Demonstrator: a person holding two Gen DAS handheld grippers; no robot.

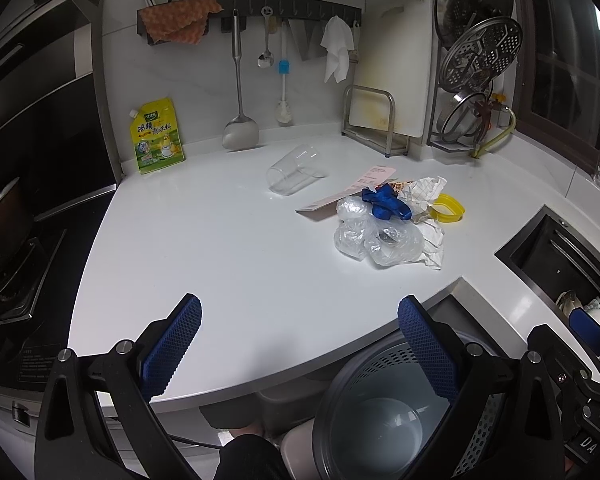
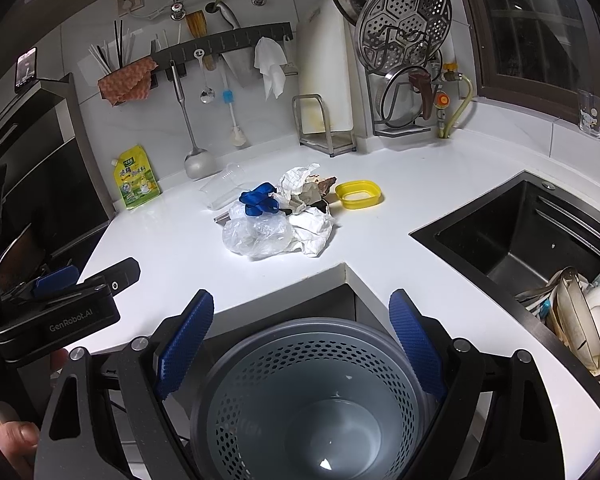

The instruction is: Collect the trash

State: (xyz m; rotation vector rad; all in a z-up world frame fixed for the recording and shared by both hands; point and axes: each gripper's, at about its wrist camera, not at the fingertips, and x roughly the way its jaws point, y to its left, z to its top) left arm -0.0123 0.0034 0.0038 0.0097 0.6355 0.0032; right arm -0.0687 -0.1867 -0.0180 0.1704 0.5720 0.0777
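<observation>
A trash pile lies mid-counter: clear plastic bags (image 1: 374,240) (image 2: 256,232), a blue ribbon-like scrap (image 1: 386,204) (image 2: 258,200), crumpled white paper (image 1: 428,192) (image 2: 300,188), a yellow lid (image 1: 449,208) (image 2: 358,194) and a paper slip (image 1: 348,194). A clear plastic cup (image 1: 296,174) (image 2: 224,188) lies on its side behind it. A grey perforated bin (image 1: 380,364) (image 2: 260,360) stands below the counter edge, with nothing in it. My left gripper (image 1: 300,301) is open over the counter's front edge. My right gripper (image 2: 302,295) is open above the bin.
A black sink (image 2: 520,236) with stacked dishes (image 2: 588,320) is at the right. A stove (image 1: 8,280) sits at the left. A yellow seasoning pouch (image 1: 156,136), hanging utensils (image 1: 240,80) and a cutting board rack (image 1: 374,120) line the back wall.
</observation>
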